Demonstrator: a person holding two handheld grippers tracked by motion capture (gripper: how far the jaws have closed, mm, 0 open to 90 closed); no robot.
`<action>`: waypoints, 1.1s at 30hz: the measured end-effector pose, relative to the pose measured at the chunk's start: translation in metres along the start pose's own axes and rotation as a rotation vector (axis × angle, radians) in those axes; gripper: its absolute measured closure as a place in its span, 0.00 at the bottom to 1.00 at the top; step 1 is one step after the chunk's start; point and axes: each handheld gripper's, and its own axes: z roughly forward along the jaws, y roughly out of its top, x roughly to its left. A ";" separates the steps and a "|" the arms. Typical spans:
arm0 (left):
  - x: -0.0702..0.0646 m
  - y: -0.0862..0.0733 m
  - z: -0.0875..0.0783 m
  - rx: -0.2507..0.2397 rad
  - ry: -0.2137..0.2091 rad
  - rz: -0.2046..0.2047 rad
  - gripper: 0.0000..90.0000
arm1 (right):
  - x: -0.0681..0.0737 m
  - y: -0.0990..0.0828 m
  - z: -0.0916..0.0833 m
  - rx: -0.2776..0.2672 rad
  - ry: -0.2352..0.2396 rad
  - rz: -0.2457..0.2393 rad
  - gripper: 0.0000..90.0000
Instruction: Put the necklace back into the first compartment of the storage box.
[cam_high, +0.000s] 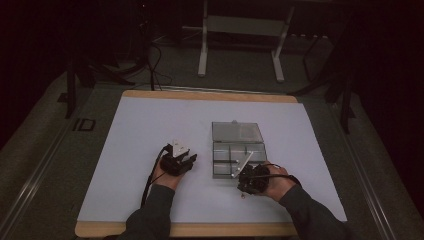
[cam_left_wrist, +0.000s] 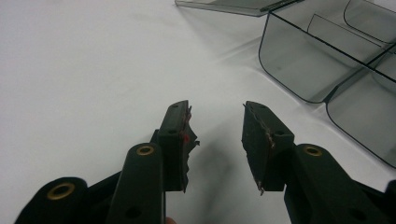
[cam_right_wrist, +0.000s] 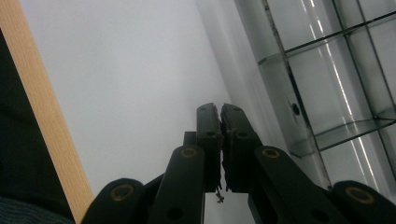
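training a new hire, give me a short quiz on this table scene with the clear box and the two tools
1. True or false: the clear compartment box has its lid open.
2. Which tool stands with its jaws apart? A) left tool B) right tool
3. Fill in: the box sits on a white mat whose board has a ____ edge.

Key: 1 true. 2 A: the left tool's jaws are spread with nothing between them, and the right tool's jaws are together. 3 wooden.

White table (cam_high: 140, 130) (wood-edged) — clear compartment box (cam_high: 238, 150) lies open on it.
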 end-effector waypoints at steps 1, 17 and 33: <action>0.000 0.000 0.000 0.001 -0.001 0.001 0.69 | 0.000 0.000 -0.001 0.000 0.000 0.002 0.96; 0.000 0.000 0.000 0.006 -0.001 0.003 0.68 | -0.003 0.003 -0.009 -0.007 -0.010 -0.003 0.96; 0.000 0.000 0.000 0.007 0.000 0.003 0.68 | -0.008 0.003 -0.018 -0.021 -0.020 0.006 0.96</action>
